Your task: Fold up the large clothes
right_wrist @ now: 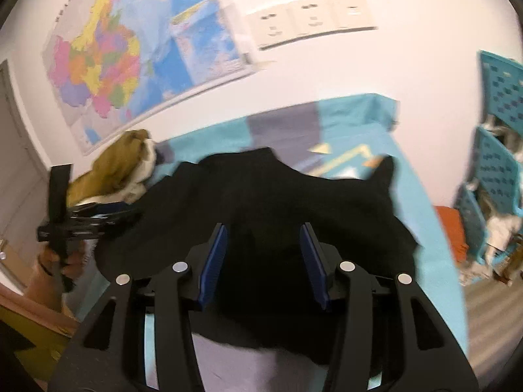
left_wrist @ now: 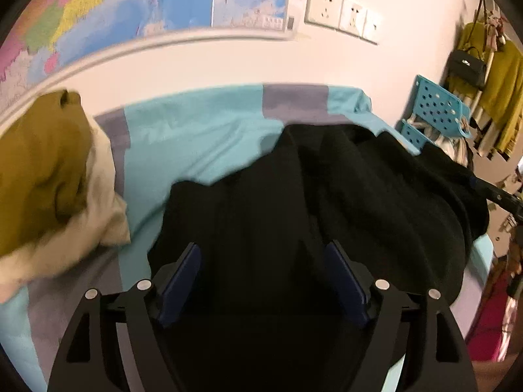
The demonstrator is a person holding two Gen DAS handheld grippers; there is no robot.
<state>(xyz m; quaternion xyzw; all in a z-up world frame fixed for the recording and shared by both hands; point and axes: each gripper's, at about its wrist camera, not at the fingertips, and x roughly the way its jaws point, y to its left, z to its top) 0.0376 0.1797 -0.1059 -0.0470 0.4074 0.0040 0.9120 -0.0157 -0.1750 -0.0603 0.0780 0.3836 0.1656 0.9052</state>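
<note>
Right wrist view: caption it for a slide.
Open right hand-held gripper above a black garment spread on a turquoise bed sheet, wall map behind.

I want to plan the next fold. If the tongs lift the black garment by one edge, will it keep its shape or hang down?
The black garment would probably hang limp: it already lies in soft folds on the turquoise bedsheet. It looks thick and wide, so likely rather heavy and draggy. Its matte cloth seems unlikely to slip.
</note>
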